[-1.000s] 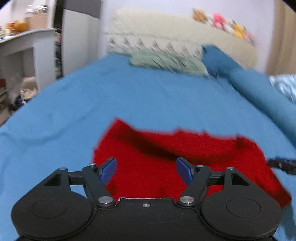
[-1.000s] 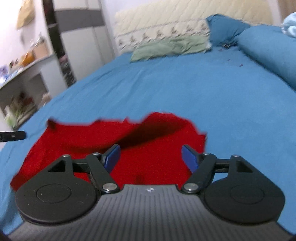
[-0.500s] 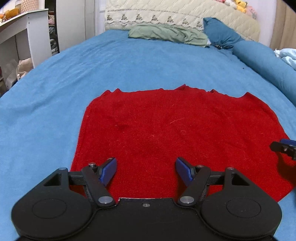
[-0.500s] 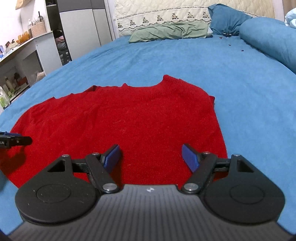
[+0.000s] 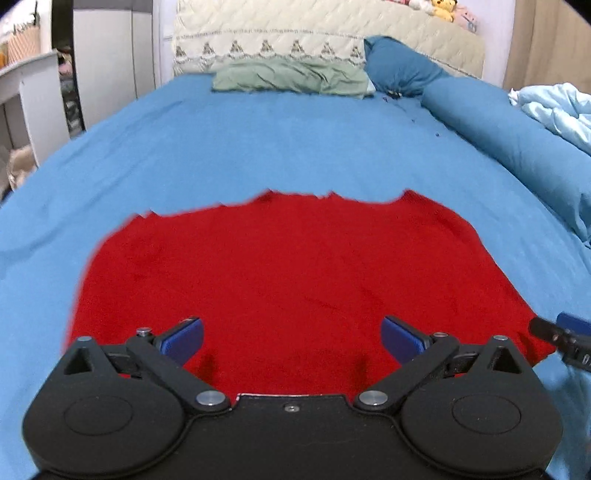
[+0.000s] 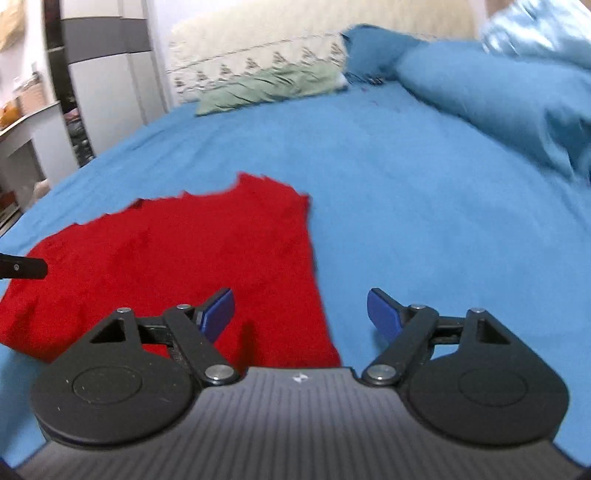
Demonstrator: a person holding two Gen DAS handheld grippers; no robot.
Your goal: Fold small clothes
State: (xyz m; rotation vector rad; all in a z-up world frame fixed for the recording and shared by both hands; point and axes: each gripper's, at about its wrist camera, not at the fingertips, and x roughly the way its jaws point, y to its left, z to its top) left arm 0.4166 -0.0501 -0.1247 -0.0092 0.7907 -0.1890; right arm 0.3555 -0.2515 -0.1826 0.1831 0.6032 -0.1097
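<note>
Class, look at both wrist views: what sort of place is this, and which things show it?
Most likely a home bedroom: a bed with a blue sheet, a green pillow against a quilted headboard, and soft toys on top.

Even, soft indoor light, fairly bright; no glare. Short faint shadows under the finger pads (image 5: 183,338) on the red garment (image 5: 295,273). Left wrist view mostly sharp. Right wrist view motion-blurred, worst on the headboard (image 6: 258,51) and blue pillow (image 6: 498,96). Fisheye bending, dark corners.
</note>
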